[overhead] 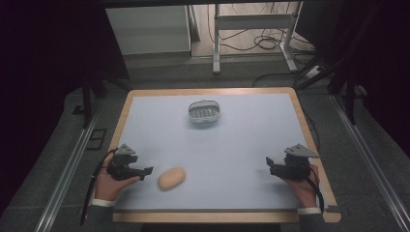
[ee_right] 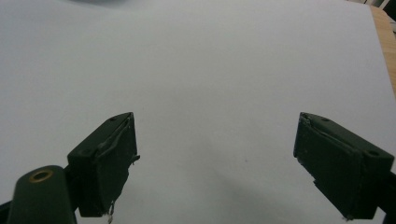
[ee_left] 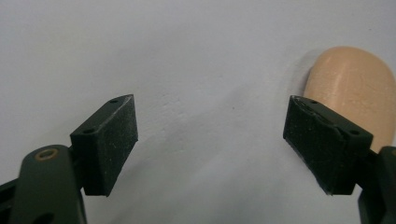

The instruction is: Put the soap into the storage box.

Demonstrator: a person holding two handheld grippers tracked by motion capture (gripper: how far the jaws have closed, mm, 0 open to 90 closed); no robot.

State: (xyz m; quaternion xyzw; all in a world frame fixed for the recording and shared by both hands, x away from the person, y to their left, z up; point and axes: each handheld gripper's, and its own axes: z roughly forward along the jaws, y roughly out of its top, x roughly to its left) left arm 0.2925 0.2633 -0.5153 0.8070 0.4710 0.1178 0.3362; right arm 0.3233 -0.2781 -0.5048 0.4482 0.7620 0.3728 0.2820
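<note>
Two grippers, fingers wide, left gripper (overhead: 145,171) beside tan bread roll (overhead: 171,178), right gripper (overhead: 269,163) holding nothing, no readable writing.

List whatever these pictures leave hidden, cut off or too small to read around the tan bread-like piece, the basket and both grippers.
- Tan piece: in the left gripper view, the left gripper's jaw covers its lower part; whether they touch is unclear.
- Small white basket: in the high view, too small to read its contents.
- Right gripper: its view cuts off the basket's rim at the top edge.
</note>
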